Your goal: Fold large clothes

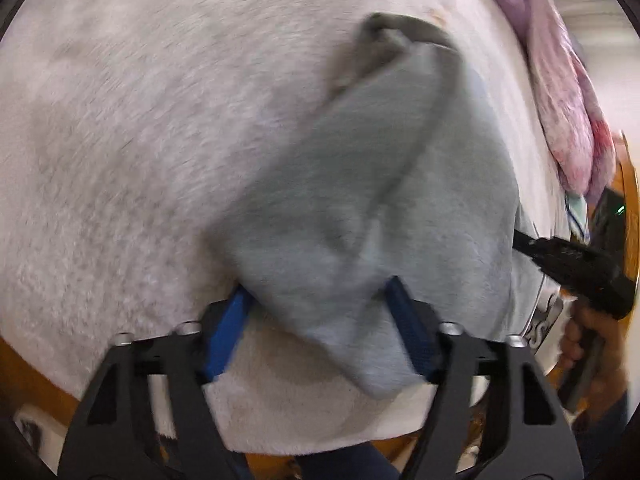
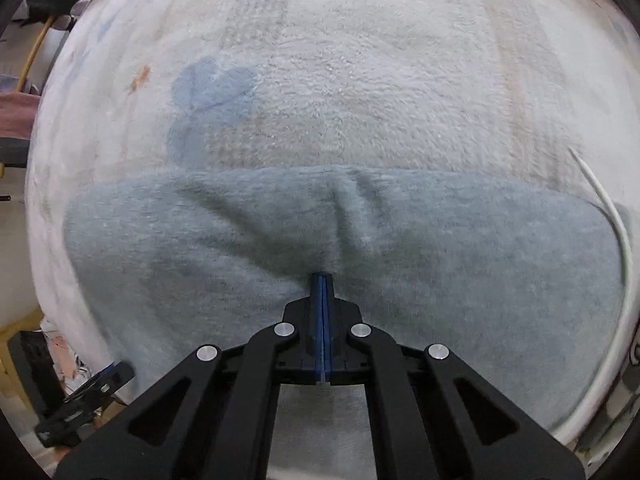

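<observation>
Left wrist view: grey-blue fleece garment (image 1: pixel 360 184) lying on white fluffy blanket (image 1: pixel 140 140), one corner drooping between blue pads of left claw (image 1: pixel 320 328). Left claw standing apart, pads (image 1: pixel 224 336) flanking the corner; whether pressing on cloth, cannot tell through blur. Right claw (image 1: pixel 524 240) showing at right edge, tip at garment's edge, a hand (image 1: pixel 592 344) gripping its handle below. Pink and lilac cloth (image 1: pixel 560 92) bunching at upper right, beyond blanket. Orange-brown surface (image 1: pixel 28 372) peeking out under blanket's lower left rim.

Right wrist view: right claw (image 2: pixel 322 280) closed tight, pinching a raised fold of the grey-blue garment (image 2: pixel 460 248), creases radiating from the pinch. Garment spreading wide across lower half of blanket (image 2: pixel 360 60), far edge running straight across. Faded blue print (image 2: pixel 212 92) showing on blanket beyond garment. White cord (image 2: pixel 616 232) curving along garment's right edge. Left claw (image 2: pixel 100 380) jutting in at lower left, near garment's corner.
</observation>
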Demonstrator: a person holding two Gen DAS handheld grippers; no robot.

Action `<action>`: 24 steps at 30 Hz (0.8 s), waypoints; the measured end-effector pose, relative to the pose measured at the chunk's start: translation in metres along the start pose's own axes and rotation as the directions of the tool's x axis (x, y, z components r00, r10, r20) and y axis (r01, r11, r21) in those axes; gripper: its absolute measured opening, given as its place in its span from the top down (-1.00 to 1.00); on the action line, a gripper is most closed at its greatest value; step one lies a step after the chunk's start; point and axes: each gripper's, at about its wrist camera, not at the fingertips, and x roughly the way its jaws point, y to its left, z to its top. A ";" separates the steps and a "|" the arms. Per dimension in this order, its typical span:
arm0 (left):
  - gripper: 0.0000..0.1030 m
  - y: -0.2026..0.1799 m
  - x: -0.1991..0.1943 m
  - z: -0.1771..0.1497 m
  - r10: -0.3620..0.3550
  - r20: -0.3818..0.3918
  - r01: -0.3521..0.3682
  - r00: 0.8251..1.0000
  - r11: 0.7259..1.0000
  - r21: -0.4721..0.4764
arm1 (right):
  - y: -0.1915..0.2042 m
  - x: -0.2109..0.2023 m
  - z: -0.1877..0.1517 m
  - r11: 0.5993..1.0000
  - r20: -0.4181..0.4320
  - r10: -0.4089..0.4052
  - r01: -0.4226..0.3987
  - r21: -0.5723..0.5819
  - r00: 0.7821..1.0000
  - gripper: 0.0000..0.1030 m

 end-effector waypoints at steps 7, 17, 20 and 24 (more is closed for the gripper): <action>-0.18 0.005 0.013 0.010 -0.058 -0.024 0.056 0.998 0.997 -0.049 | 0.006 0.008 -0.065 1.000 -0.078 0.010 -0.011 -0.009 0.997 1.00; 0.56 0.045 0.001 0.024 -0.002 -0.085 0.007 0.996 0.998 0.063 | -0.014 0.028 -0.057 0.999 -0.071 -0.002 0.005 0.036 0.997 1.00; 0.74 0.031 -0.004 0.021 0.036 -0.093 -0.023 0.995 0.990 0.136 | 0.006 0.038 -0.055 0.999 -0.065 -0.013 0.016 0.048 0.998 1.00; 0.76 0.029 -0.013 0.023 0.014 -0.084 -0.006 0.996 0.996 0.093 | 0.005 0.036 -0.061 0.999 -0.041 0.007 -0.005 0.054 0.999 1.00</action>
